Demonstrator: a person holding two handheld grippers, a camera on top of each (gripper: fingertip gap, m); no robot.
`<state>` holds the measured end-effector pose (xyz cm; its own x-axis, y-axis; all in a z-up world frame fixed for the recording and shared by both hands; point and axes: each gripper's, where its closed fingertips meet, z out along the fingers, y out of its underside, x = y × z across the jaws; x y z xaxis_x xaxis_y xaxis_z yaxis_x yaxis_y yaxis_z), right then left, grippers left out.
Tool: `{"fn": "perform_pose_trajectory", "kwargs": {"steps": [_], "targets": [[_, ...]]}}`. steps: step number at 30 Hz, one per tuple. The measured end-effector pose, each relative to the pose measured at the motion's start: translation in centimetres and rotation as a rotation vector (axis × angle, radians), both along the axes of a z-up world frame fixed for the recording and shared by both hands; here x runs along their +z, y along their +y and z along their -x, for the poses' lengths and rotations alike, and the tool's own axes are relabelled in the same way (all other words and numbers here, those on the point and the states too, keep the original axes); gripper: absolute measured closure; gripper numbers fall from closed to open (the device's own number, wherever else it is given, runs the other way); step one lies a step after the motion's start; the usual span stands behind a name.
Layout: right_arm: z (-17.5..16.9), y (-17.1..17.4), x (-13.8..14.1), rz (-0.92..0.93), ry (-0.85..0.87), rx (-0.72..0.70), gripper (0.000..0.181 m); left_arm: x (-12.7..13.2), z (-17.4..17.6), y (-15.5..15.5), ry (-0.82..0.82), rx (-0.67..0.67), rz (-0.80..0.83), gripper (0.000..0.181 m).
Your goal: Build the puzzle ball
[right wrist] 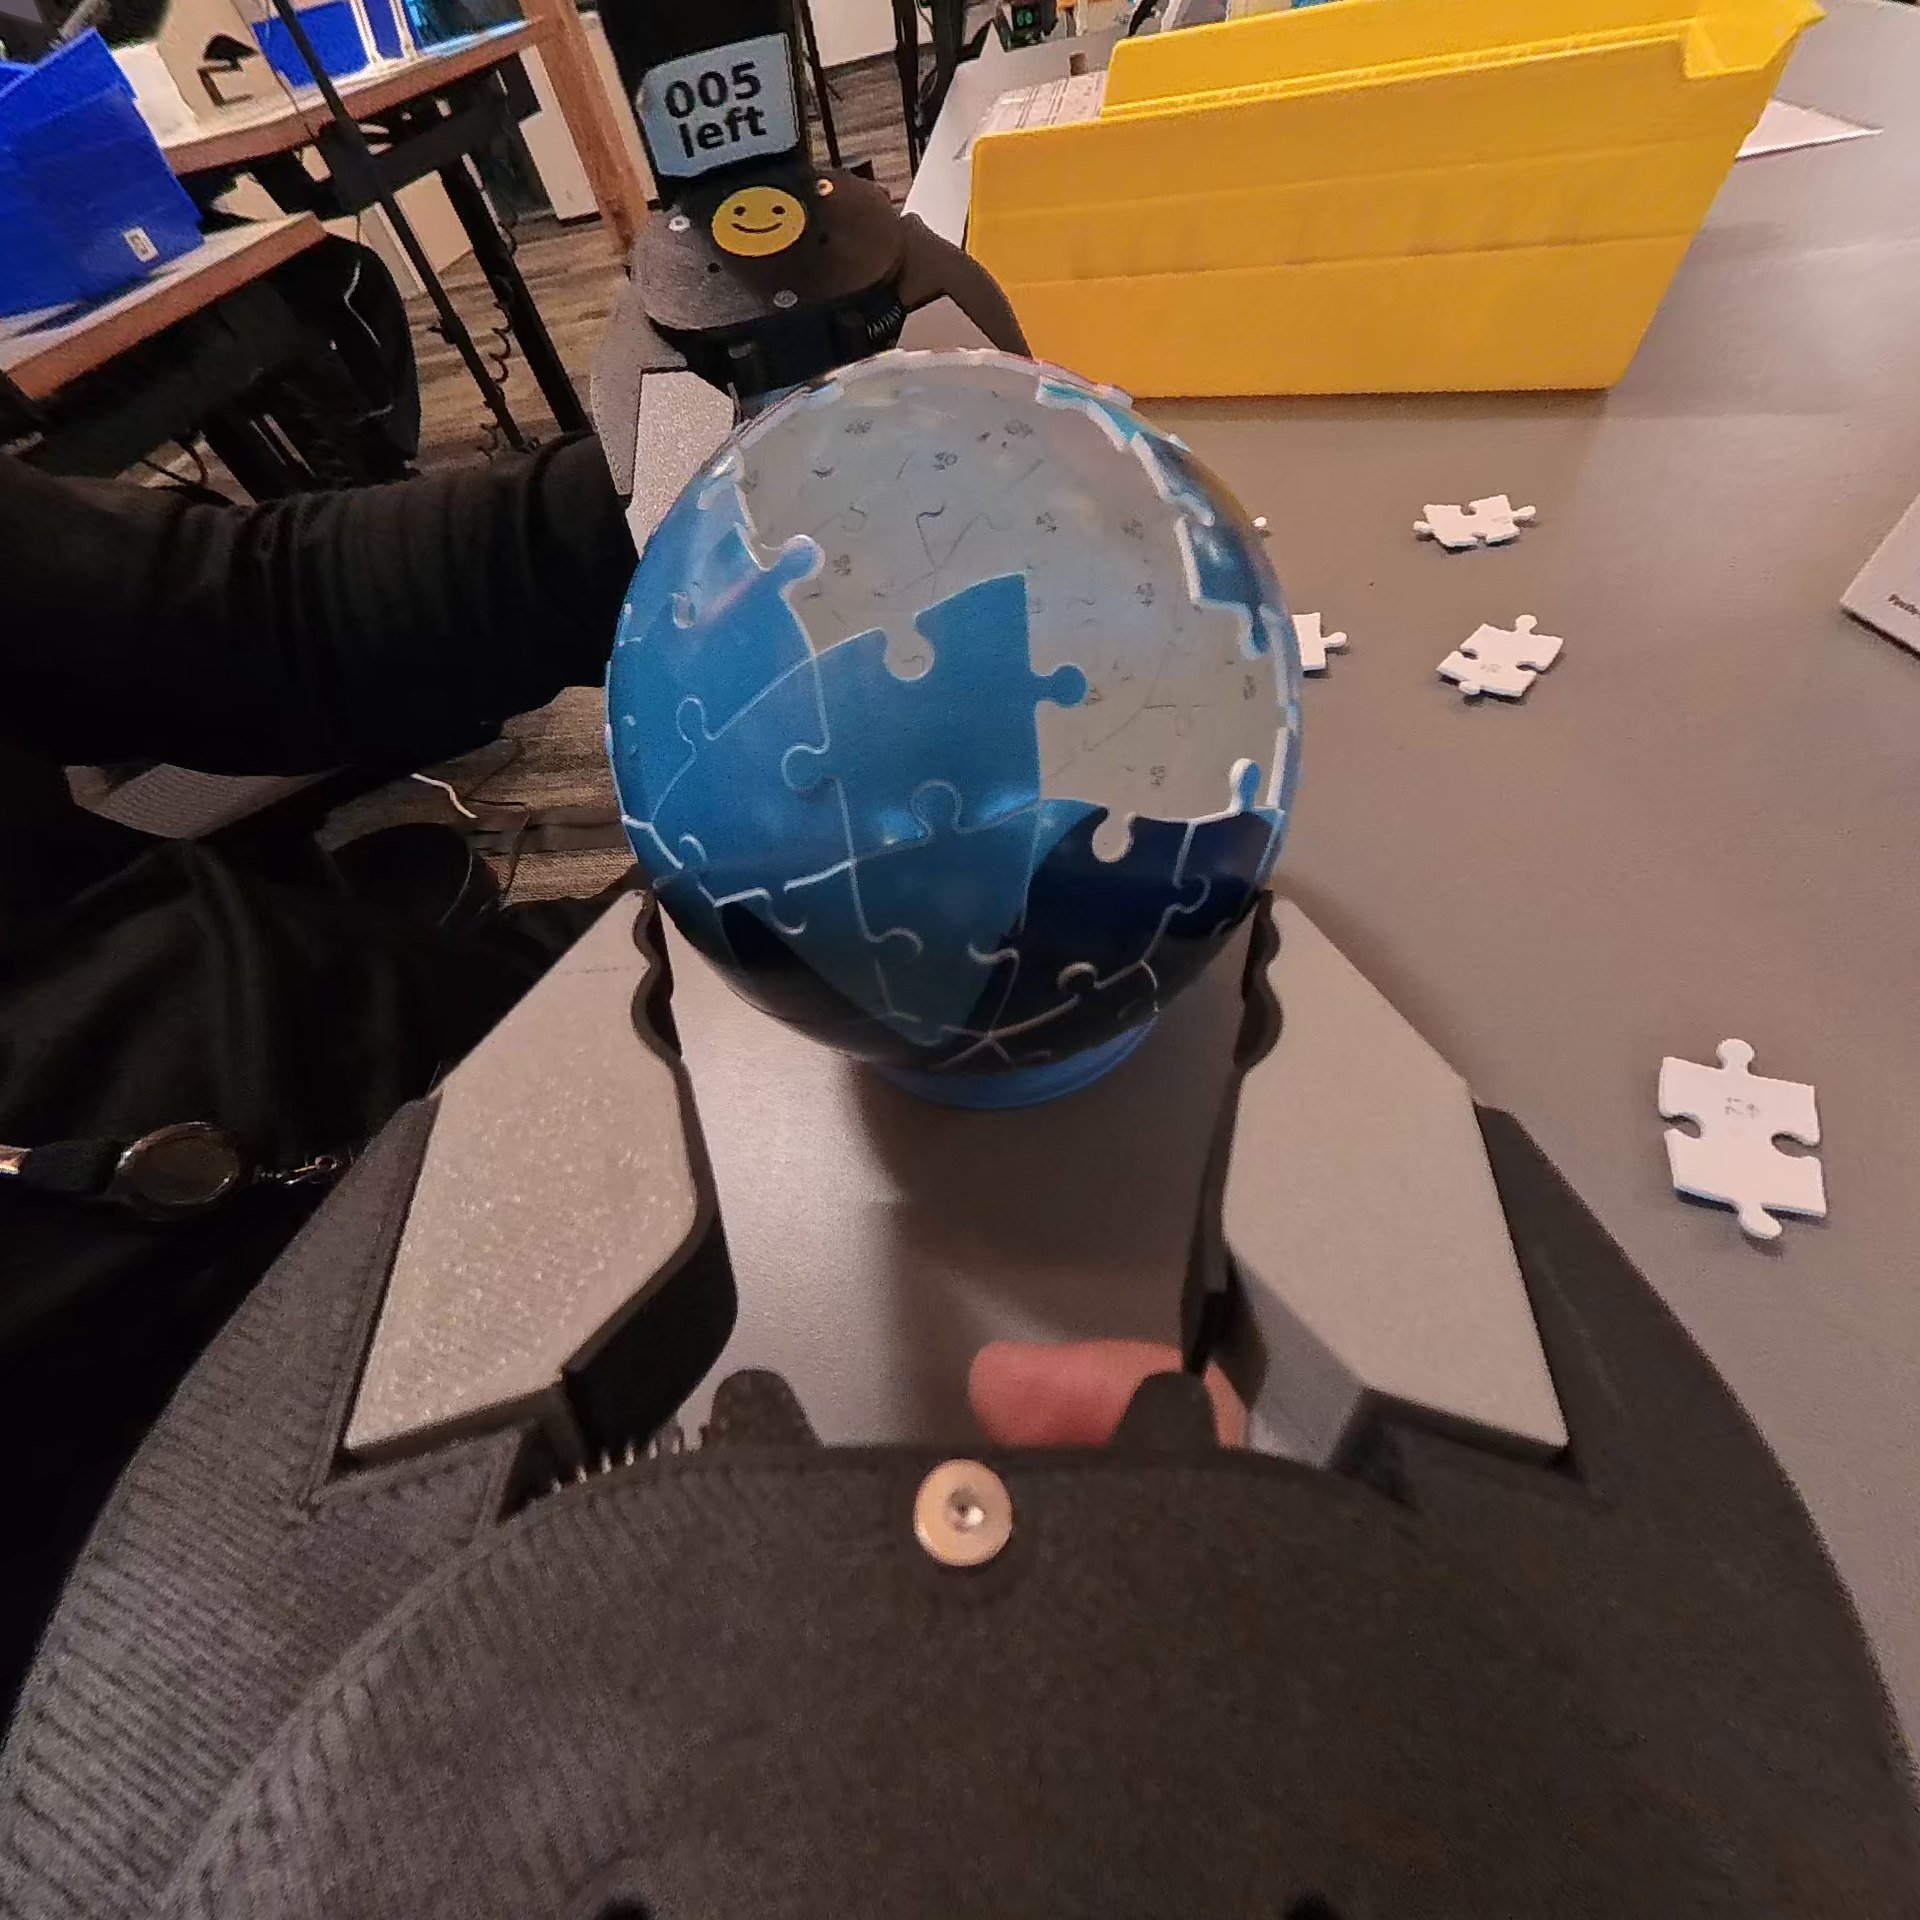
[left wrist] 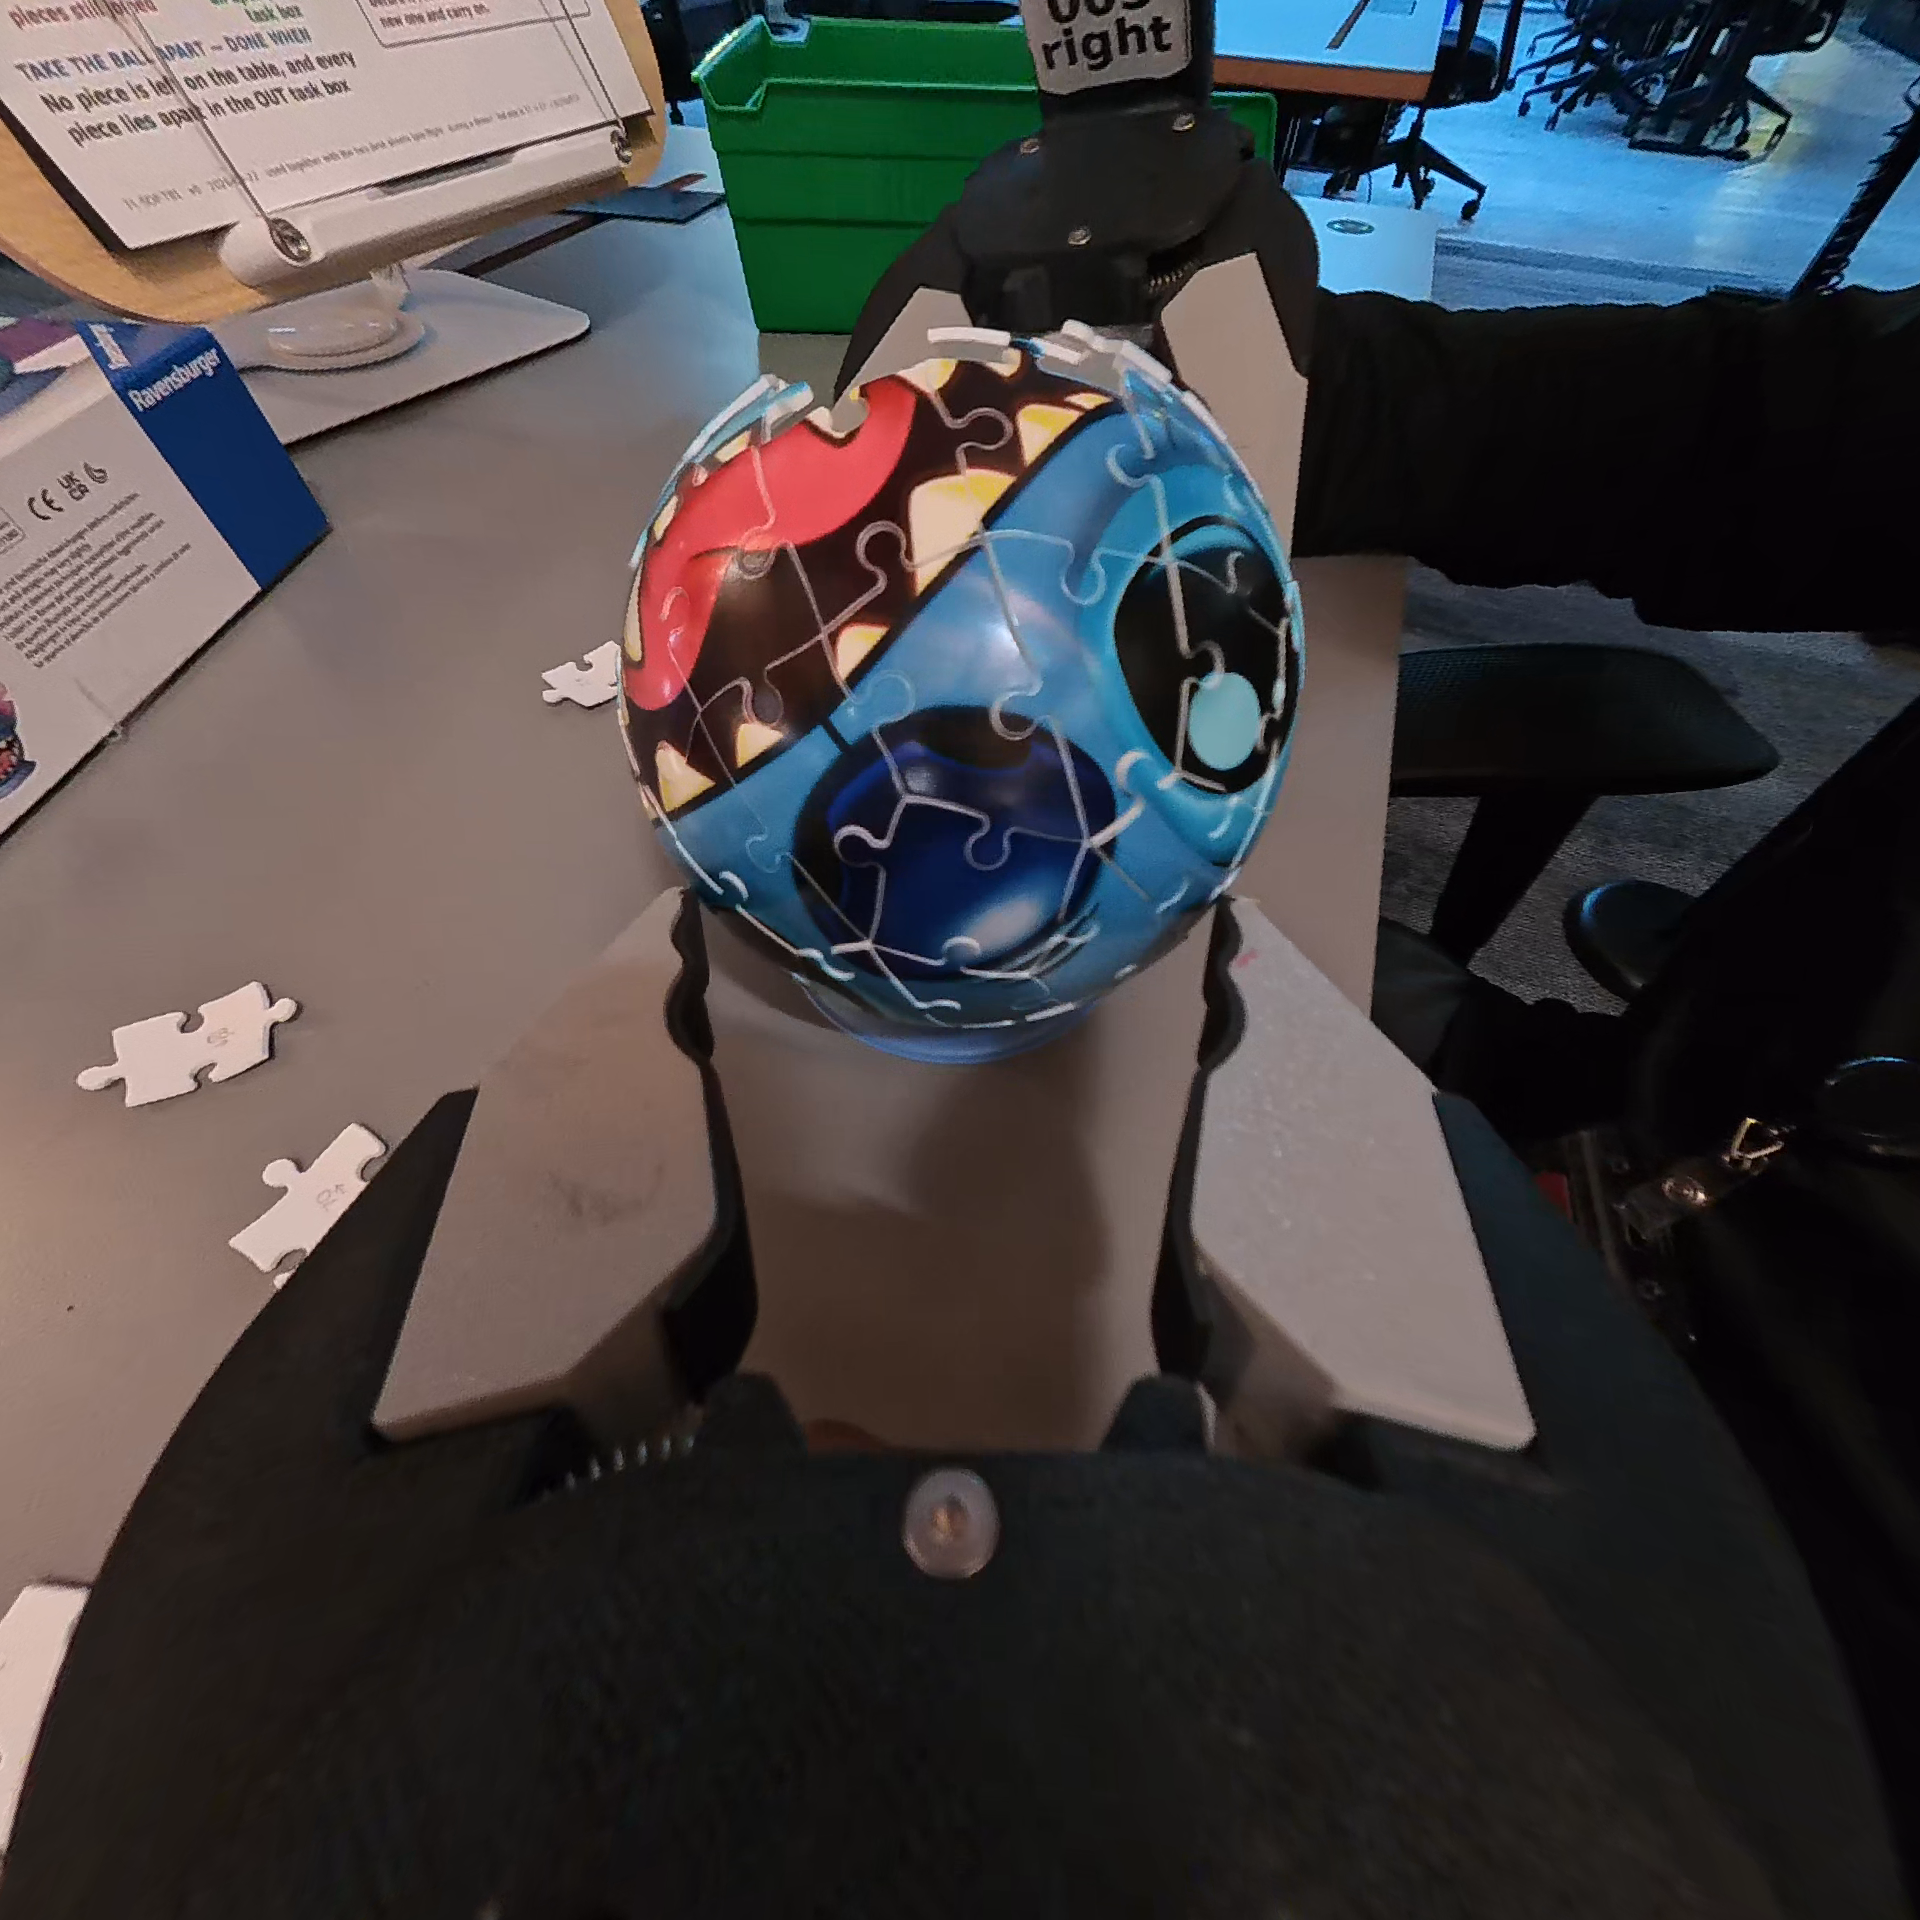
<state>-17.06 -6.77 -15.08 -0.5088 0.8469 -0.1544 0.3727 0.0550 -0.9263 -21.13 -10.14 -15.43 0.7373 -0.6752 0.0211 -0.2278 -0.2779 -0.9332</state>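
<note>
Puzzle ball: the puzzle ball point(left wrist: 961, 707) stood on its blue base ring point(right wrist: 1013, 1081) on the desk point(left wrist: 436, 727), directly ahead of and between the fingertips of both claws, which faced each other across it.

Open patch: on the side facing the right claw point(right wrist: 954, 920) a large gap point(right wrist: 1039, 582) showed the pale inner faces of the far pieces; judged, this side was turned that way so the remaining pieces could go in from there.

Left claw: the left claw point(left wrist: 958, 930) was spread wide, its tips bracketing the ball's lower part at either side; whether they pressed it I could not tell. It seemed placed to steady the ball, not lift it.

Right claw: likewise wide, tips flanking the ball low down, nothing carried between them.

Loose pieces: white-backed pieces point(right wrist: 1740, 1138) lay face down to the outer right of the right claw, within easy reach; others point(left wrist: 187, 1042) lay left of the left claw.

Progress: judged mostly built, several pieces still outstanding.

Beyond: a yellow bin point(right wrist: 1351, 229) stood past the ball on the right, a green bin point(left wrist: 842, 177) behind the right claw.
</note>
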Motion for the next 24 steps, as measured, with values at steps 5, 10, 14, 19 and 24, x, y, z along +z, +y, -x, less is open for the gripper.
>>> {"fn": "perform_pose_trajectory", "kwargs": {"steps": [5,10,14,19,24], "targets": [[-0.4,0.3,0.5,-0.006,0.02,-0.008,0.075,1.0,0.2,-0.8,-0.035,-0.005,-0.051,0.089],[-1.9,3.1,2.8,-0.034,0.12,-0.101,0.076,7.3,3.8,-4.3,0.055,0.061,-0.282,0.104],[-2.7,6.3,4.7,-0.039,0.208,-0.216,0.079,13.4,8.4,-2.7,0.101,0.204,-0.405,0.112],[-3.1,9.8,5.5,-0.112,0.288,-0.352,0.081,14.4,11.8,4.1,0.108,0.289,-0.429,0.12],[-2.8,13.2,4.0,-0.288,0.29,-0.483,0.086,12.7,11.5,9.6,0.028,0.202,-0.347,0.125]]}}
